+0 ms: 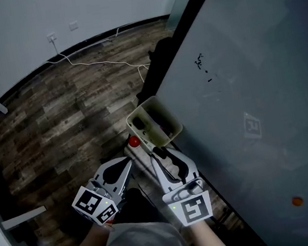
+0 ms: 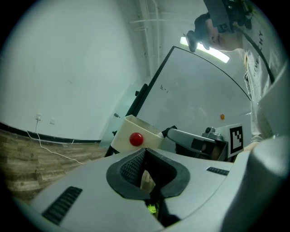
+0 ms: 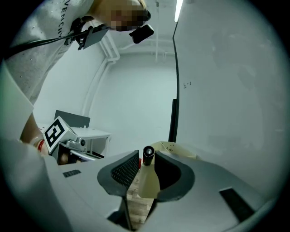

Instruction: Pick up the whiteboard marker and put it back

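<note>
1. Firstly, in the head view, a beige tray [image 1: 140, 108] is seen fixed at the lower left edge of the whiteboard [image 1: 250, 76], with a red magnet [image 1: 134, 142] just below it. The right gripper [image 1: 163, 153] is held at frame centre, its tips just beside the tray's near wall. The left gripper [image 1: 123, 167] is kept to the left of it, apart from the tray. Dark items are seen inside the tray but cannot be identified.

2. In the left gripper view, the jaws are seen spread with nothing gripped. Only a pale patch shows through the gap. The tray and magnet appear just above frame centre. This gripper is best kept idle and off the tray.

3. In the right gripper view, the whiteboard marker [image 3: 147, 174] is found between spread jaws at lower centre, its dark end pointed towards the tray.
   - The marker lies against the pad on the frame's right, while floor [image 3: 132, 201] is seen between the barrel and the ribbed pad [image 3: 126, 170] on the left. No grip is therefore judged to be made. What bears the marker cannot be told.
   - The step is judged to be the grasp at the tray. The jaws should be closed evenly on the pale barrel, behind the dark end, with the gripper kept level so that the marker is not tipped out.
   - The tray wall and the magnet should be cleared on the lift.
</note>
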